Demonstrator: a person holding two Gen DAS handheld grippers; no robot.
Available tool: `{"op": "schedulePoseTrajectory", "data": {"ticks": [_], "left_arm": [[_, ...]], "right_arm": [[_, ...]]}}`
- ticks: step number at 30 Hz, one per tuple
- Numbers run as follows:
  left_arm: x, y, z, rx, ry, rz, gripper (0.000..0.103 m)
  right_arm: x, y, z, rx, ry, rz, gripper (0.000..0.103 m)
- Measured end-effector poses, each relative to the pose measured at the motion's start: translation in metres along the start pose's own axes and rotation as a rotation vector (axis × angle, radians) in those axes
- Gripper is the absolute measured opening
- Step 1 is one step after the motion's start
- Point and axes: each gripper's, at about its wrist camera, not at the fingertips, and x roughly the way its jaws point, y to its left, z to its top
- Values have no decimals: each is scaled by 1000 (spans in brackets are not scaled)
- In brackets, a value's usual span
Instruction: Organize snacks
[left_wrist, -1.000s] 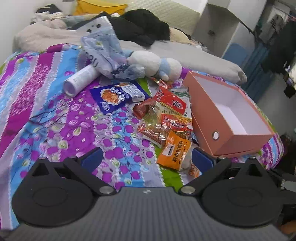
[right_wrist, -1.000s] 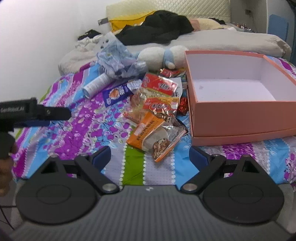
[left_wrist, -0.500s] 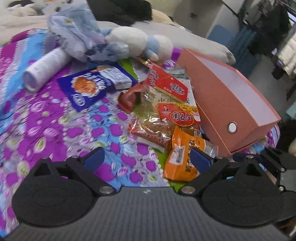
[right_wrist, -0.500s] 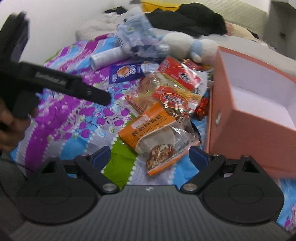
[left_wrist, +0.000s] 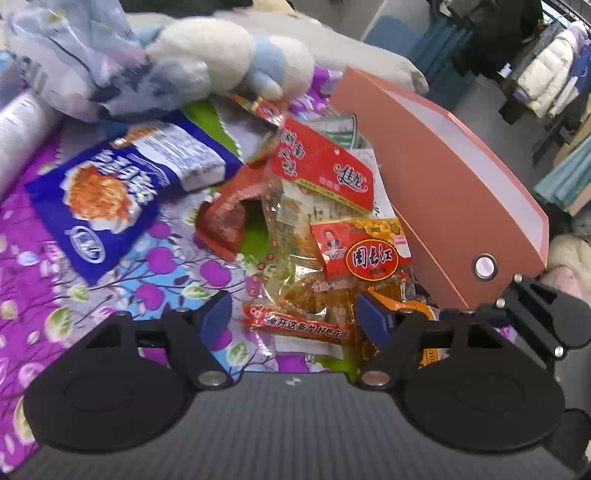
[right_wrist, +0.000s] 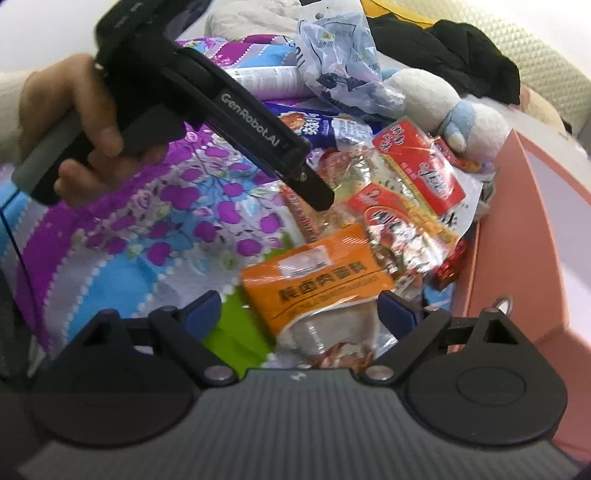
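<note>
A pile of snack packets lies on the flowered bedspread beside an open salmon-pink box (left_wrist: 454, 192), which also shows in the right wrist view (right_wrist: 532, 236). My left gripper (left_wrist: 295, 317) is open, low over a clear packet with a red strip (left_wrist: 299, 321); the gripper also shows in the right wrist view (right_wrist: 314, 192). My right gripper (right_wrist: 299, 314) is open, its fingers either side of the orange packet (right_wrist: 317, 280). A red packet (left_wrist: 325, 166), a red-and-yellow packet (left_wrist: 365, 251) and a blue packet (left_wrist: 107, 195) lie in the pile.
A white and blue plush toy (left_wrist: 221, 62) and a crumpled pale plastic bag (right_wrist: 343, 62) lie behind the pile. A white tube (left_wrist: 22, 133) lies at the left. Black clothing (right_wrist: 461, 55) lies further back on the bed.
Both grippers have moved in and down toward the snack pile. The left gripper now hovers over the clear red-strip packet and the right one frames the orange packet.
</note>
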Motion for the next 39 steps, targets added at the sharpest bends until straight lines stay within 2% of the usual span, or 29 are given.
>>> {"op": "schedulePoseTrajectory", "data": {"ticks": [3, 7, 8, 13, 16, 20, 27, 39], "left_arm": [[9, 2, 3, 9, 22, -10, 66], [16, 6, 3, 8, 36, -9, 50], [17, 7, 3, 2, 37, -10, 49], [13, 8, -1, -12, 32, -1, 21], [6, 4, -6, -18, 30, 1, 14], [-4, -1, -17, -51, 26, 5, 9], [-34, -5, -42, -143, -15, 26, 7], [-112, 2, -91, -325, -88, 125, 4]], "right_arm": [[1, -5, 2, -20, 14, -15, 93], [7, -8, 0, -39, 47, -9, 93], [10, -7, -1, -48, 58, -11, 93], [14, -8, -3, -27, 66, 2, 93], [13, -9, -4, -1, 67, 8, 82], [8, -6, -5, 8, 58, 10, 78], [-6, -1, -9, 49, 35, 6, 77], [-24, 2, -24, 188, -5, 3, 76]]}}
